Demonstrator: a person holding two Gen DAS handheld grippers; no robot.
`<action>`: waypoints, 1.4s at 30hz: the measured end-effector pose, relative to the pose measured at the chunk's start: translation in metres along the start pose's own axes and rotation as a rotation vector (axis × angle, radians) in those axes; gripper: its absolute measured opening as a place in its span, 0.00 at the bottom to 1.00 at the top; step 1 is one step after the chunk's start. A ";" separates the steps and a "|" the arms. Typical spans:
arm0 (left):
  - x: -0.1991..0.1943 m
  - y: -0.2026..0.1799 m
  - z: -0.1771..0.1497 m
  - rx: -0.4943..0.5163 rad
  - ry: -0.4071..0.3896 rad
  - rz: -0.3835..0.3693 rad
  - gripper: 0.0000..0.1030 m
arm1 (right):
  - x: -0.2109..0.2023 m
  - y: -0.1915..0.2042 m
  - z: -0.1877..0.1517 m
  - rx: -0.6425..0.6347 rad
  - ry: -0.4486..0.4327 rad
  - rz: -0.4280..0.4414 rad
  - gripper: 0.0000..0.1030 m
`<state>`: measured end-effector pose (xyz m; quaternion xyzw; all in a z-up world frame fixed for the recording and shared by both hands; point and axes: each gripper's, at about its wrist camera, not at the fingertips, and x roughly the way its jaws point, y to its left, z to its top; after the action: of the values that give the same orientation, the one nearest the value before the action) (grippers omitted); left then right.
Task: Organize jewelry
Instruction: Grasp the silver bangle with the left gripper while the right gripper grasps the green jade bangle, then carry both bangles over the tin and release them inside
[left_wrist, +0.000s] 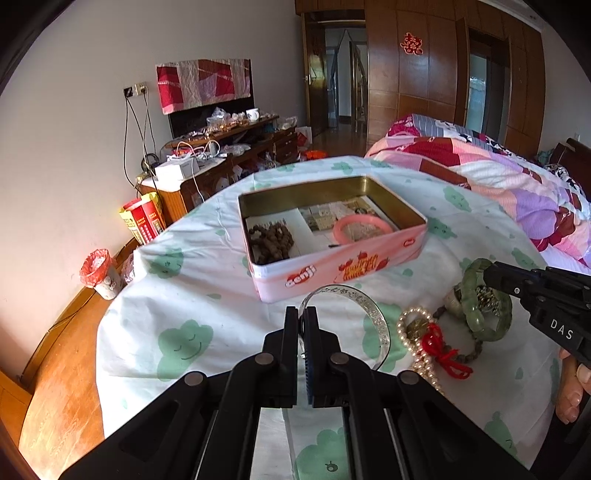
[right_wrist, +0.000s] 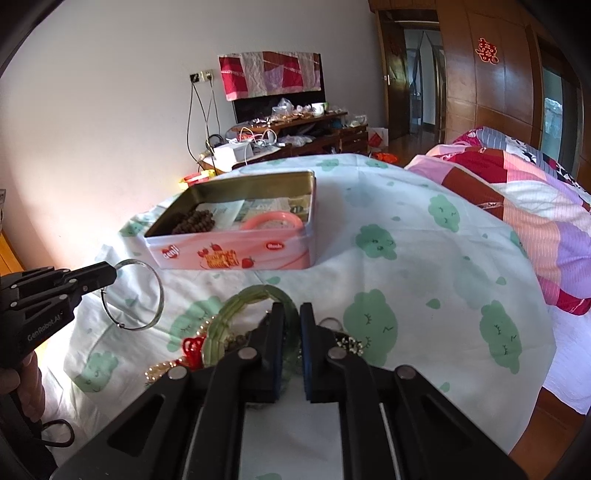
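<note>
Left gripper (left_wrist: 303, 325) pinches the silver bangle (left_wrist: 364, 314); right gripper (right_wrist: 291, 321) clamps the green bangle (right_wrist: 236, 310). Both are just above the sheet. One open tin (left_wrist: 340, 264) lies ahead, long axis crosswise, nearer the left gripper. Inside: one bead string (left_wrist: 271, 240), one pink bangle (left_wrist: 362, 229). One pearl strand (left_wrist: 417, 336) waits outside.

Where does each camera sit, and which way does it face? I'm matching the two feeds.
Left wrist: on the left gripper, looking along its fingers at the silver bangle it grips; right gripper and fingers at right.
Right wrist: on the right gripper, closed on the green jade bangle; left gripper at left.
Shared: pink tin, cloud-print sheet.
</note>
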<state>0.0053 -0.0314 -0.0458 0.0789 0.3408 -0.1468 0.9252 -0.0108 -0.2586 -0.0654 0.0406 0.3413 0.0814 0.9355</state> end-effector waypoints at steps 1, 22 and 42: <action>-0.002 0.000 0.001 0.002 -0.007 0.002 0.01 | -0.001 0.000 0.001 0.000 -0.003 0.002 0.10; -0.020 0.006 0.023 -0.008 -0.072 0.002 0.01 | -0.016 0.007 0.024 -0.001 -0.056 0.035 0.10; -0.012 0.011 0.054 0.027 -0.104 0.039 0.01 | -0.005 0.011 0.065 -0.030 -0.083 0.048 0.10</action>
<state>0.0333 -0.0314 0.0027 0.0901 0.2889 -0.1373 0.9432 0.0263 -0.2496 -0.0108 0.0381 0.2997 0.1071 0.9472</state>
